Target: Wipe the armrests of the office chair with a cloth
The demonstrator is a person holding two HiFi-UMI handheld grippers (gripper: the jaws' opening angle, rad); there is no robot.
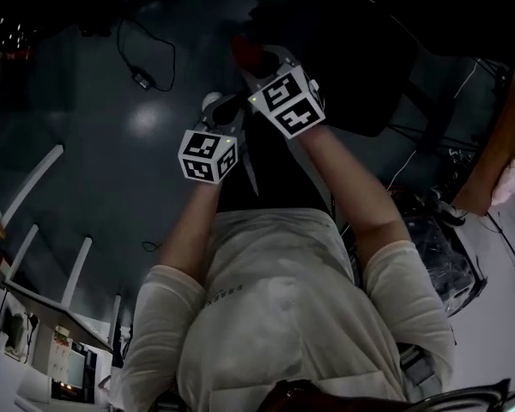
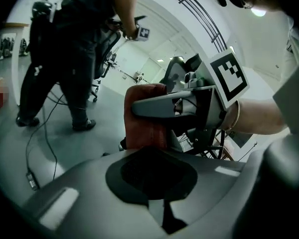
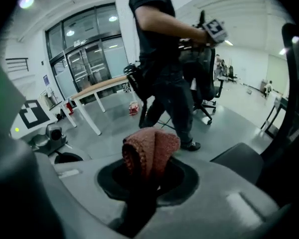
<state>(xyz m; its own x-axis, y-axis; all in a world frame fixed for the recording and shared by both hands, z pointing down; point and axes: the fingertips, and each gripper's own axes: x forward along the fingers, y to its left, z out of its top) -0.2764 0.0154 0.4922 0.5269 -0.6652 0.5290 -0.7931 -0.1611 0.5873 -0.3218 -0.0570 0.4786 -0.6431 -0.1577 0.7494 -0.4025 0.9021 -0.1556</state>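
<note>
Right gripper (image 3: 148, 171) clamped on a folded red cloth (image 3: 150, 148) held in the air, left gripper (image 2: 152, 173) just beside it with jaws together and empty, glossy grey floor (image 1: 94, 161) below, trailing cable (image 1: 142, 78), dark-clothed person (image 3: 162, 49), wood-topped table (image 3: 97, 89), glass doors (image 3: 82, 63) beyond.

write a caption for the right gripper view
right gripper clamps a folded red cloth; behind, a person in dark clothes stands by an office chair

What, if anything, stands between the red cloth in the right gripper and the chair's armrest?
Nothing visible does: the folded red cloth in the right gripper has only open air between it and the dark grey armrest pad.
</note>
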